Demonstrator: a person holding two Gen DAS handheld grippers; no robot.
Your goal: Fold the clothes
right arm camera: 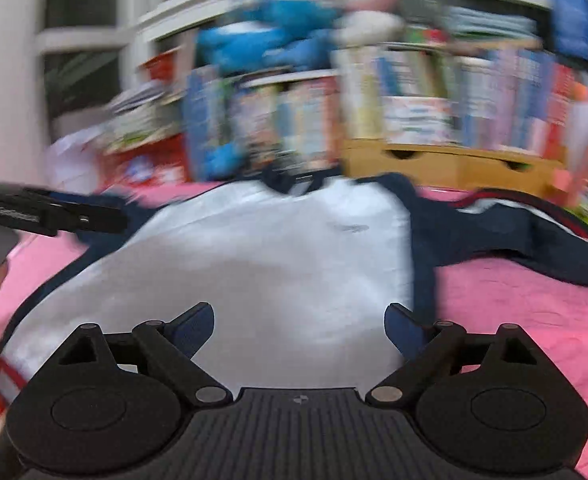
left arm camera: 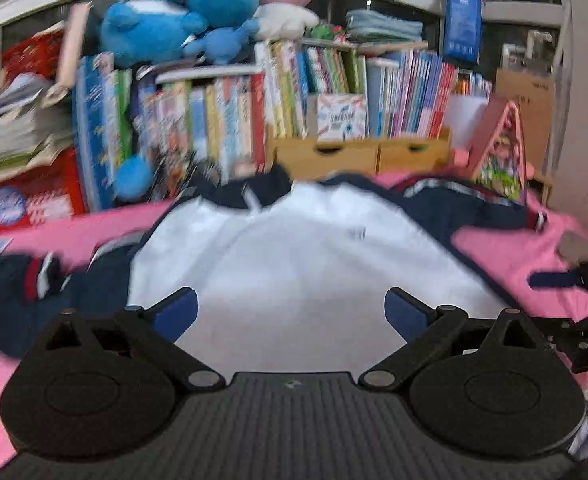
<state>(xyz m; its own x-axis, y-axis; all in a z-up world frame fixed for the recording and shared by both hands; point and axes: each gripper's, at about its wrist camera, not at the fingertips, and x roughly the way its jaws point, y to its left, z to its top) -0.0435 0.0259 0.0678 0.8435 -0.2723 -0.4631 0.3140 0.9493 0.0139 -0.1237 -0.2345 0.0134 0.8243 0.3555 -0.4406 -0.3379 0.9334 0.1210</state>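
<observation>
A white top with navy sleeves and collar [left arm camera: 294, 248] lies spread flat on a pink quilt [left arm camera: 506, 248], collar toward the far side. My left gripper [left arm camera: 291, 312] is open and empty above the white body near its hem. My right gripper [right arm camera: 298, 330] is open and empty above the same white panel [right arm camera: 253, 248]. The right gripper shows at the right edge of the left wrist view [left arm camera: 554, 278]. The left gripper shows at the left edge of the right wrist view [right arm camera: 53, 216]. Both views are blurred by motion.
Behind the quilt stand rows of books [left arm camera: 253, 120], a wooden drawer box [left arm camera: 358, 152] and a toy house [left arm camera: 498, 148]. Blue and pink plush toys [left arm camera: 197, 12] sit on top of the books. Paper stacks [left arm camera: 17, 128] lie at the left.
</observation>
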